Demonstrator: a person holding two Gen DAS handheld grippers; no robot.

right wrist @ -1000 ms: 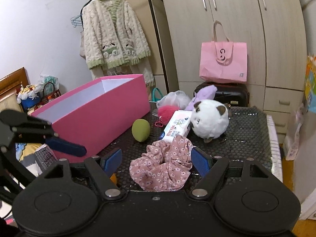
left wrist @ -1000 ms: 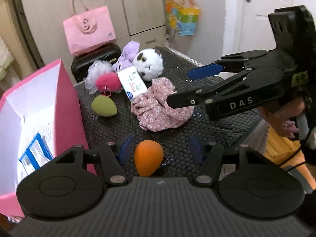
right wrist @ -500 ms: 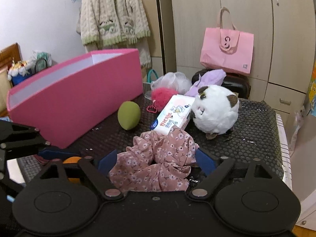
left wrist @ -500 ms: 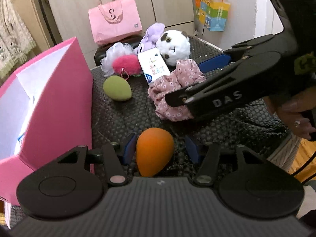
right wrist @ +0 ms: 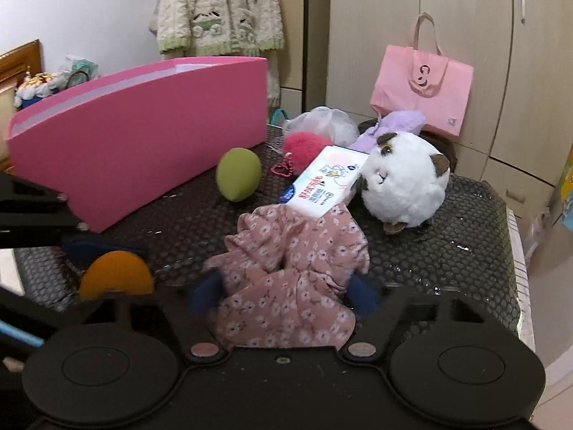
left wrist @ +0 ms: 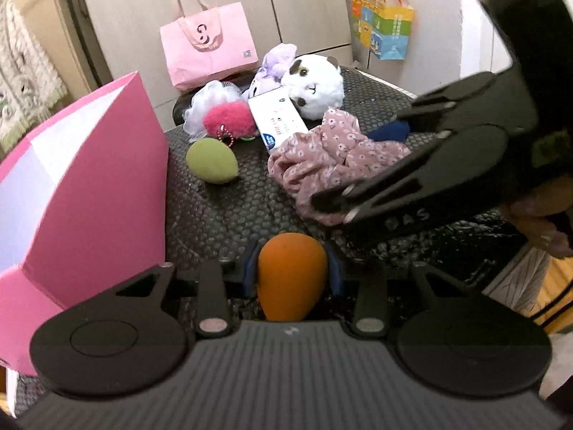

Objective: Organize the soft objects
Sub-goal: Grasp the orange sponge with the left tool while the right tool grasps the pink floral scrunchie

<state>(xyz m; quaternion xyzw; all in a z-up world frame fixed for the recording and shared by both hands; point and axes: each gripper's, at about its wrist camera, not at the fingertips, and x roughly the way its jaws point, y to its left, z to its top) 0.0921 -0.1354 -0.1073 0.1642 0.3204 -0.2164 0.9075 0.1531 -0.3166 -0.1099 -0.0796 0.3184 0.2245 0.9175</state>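
Observation:
My left gripper point(left wrist: 292, 268) is shut on an orange egg-shaped sponge point(left wrist: 292, 279), low over the black mat; the sponge also shows in the right wrist view point(right wrist: 116, 274). My right gripper point(right wrist: 283, 292) is open with its fingers on both sides of a pink floral scrunchie point(right wrist: 290, 268), which also shows in the left wrist view point(left wrist: 329, 165). A green sponge point(right wrist: 238, 173), a pink pompom point(right wrist: 306, 145), a white mesh puff point(right wrist: 322, 125), a tissue pack point(right wrist: 324, 181), a white plush point(right wrist: 404, 182) and a purple plush point(right wrist: 397, 123) lie beyond.
An open pink box point(right wrist: 139, 143) stands on the left side of the black mat point(right wrist: 465, 243); it also shows in the left wrist view point(left wrist: 89, 186). A pink tote bag point(right wrist: 422, 82) stands behind, before the cupboards. The mat's right edge drops to the floor.
My left gripper closed in on the orange sponge and shut on it. My right gripper moved forward and down until its fingers straddle the floral scrunchie.

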